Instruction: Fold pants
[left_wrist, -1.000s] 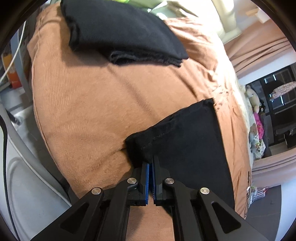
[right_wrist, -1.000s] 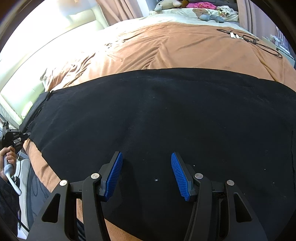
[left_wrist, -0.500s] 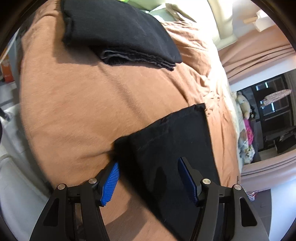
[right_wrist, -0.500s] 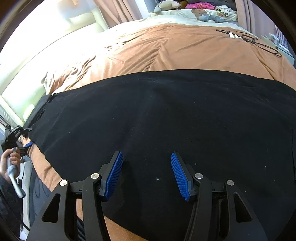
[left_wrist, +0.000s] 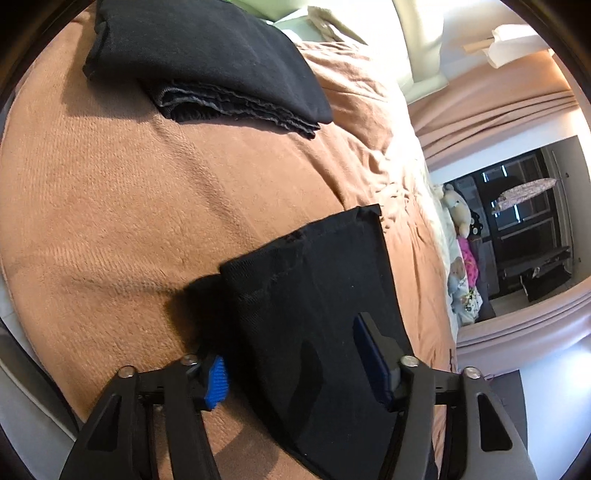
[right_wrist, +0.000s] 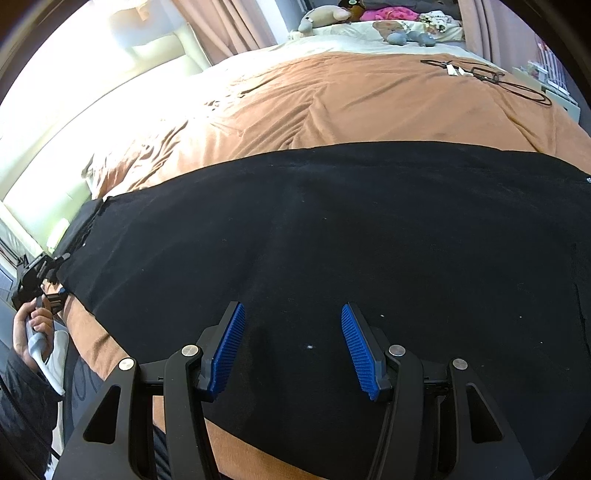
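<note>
Black pants lie flat across a brown bed cover. In the left wrist view their narrow end reaches toward me, its near corner lifted off the cover. My left gripper is open and straddles that end; the cloth hides part of the left finger. It also shows at the pants' left end in the right wrist view. My right gripper is open and empty just above the middle of the pants.
A folded pile of black clothes lies on the bed cover beyond the pants' end. Stuffed toys sit at the far end of the bed. A black cable lies on the cover at far right.
My left gripper was shut on the corner of the pants' end one second ago; it has opened and let go. My right gripper stays open over the pants.
</note>
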